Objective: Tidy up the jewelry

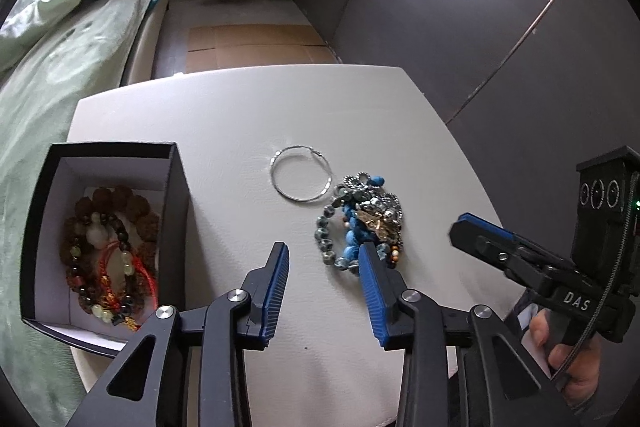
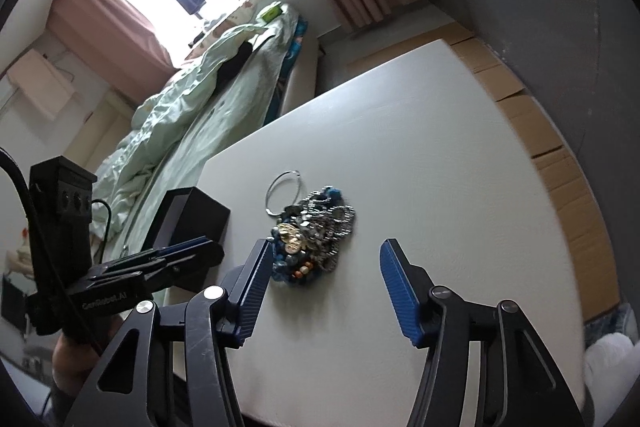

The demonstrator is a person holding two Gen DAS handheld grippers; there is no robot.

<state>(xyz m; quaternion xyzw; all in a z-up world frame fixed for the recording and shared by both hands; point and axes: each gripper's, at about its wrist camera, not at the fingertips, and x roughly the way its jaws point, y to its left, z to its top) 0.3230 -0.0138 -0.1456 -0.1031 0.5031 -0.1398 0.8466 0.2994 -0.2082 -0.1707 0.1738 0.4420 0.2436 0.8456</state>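
A pile of bead bracelets and metal chains point(image 1: 362, 223) lies on the white table point(image 1: 240, 115), with a silver hoop point(image 1: 301, 179) just behind it. A black box point(image 1: 108, 247) at the left holds several bead bracelets point(image 1: 108, 251). My left gripper point(image 1: 324, 255) is open and empty, just in front of the pile, its right finger beside the beads. My right gripper point(image 2: 324, 251) is open and empty, with the pile point(image 2: 314, 231) just beyond its left finger. The hoop point(image 2: 283, 193) and the box point(image 2: 192, 223) also show in the right wrist view.
A bed with a green quilt point(image 1: 52, 75) runs along the table's left side. Cardboard point(image 1: 248, 47) covers the floor beyond the table. A grey wardrobe wall point(image 1: 480, 7) stands at the right. The right gripper's body point(image 1: 560, 259) hovers at the table's right edge.
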